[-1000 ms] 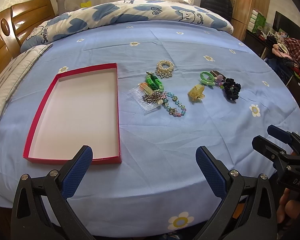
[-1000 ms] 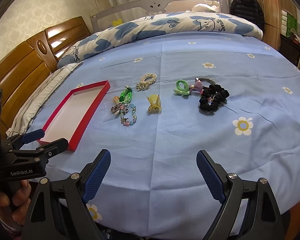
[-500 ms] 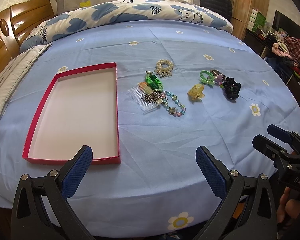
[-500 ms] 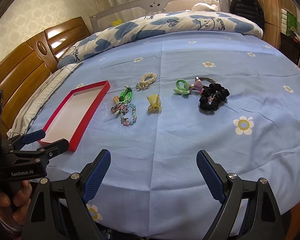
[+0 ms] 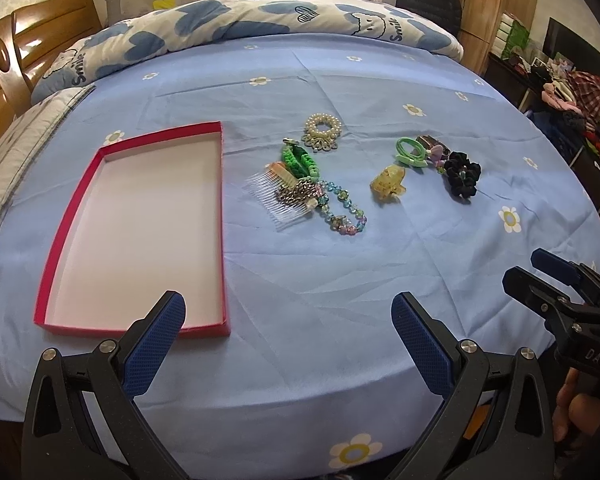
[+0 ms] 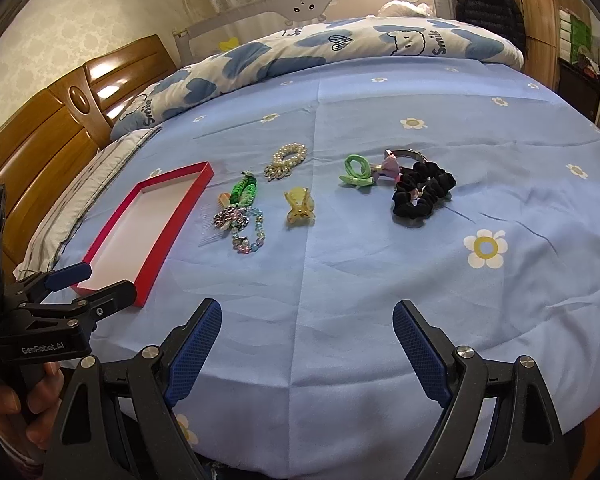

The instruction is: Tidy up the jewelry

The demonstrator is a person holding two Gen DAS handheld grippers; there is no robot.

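An empty red box (image 5: 80, 216) (image 6: 112, 224) lies on the blue bedsheet at the left. Right of it lie a clear comb (image 5: 268, 192), a green braided piece (image 5: 300, 160), a bead bracelet (image 5: 344, 212) (image 6: 252, 232), a pearl scrunchie (image 5: 322, 126) (image 6: 288, 156), a yellow claw clip (image 5: 388, 182) (image 6: 300, 206), a green hair tie (image 5: 408, 150) (image 6: 356, 170) and a black scrunchie (image 5: 462, 174) (image 6: 422, 194). My left gripper (image 5: 288, 340) (image 6: 88, 284) is open and empty near the bed's front edge, by the box's near corner. My right gripper (image 6: 306, 354) (image 5: 540, 272) is open and empty, farther right.
A blue-and-white quilt (image 5: 260, 24) lies along the far side of the bed. A wooden headboard (image 6: 40, 136) stands at the left. A pillow (image 5: 8, 152) lies beside the box. Cluttered shelves (image 5: 572, 92) stand at the right.
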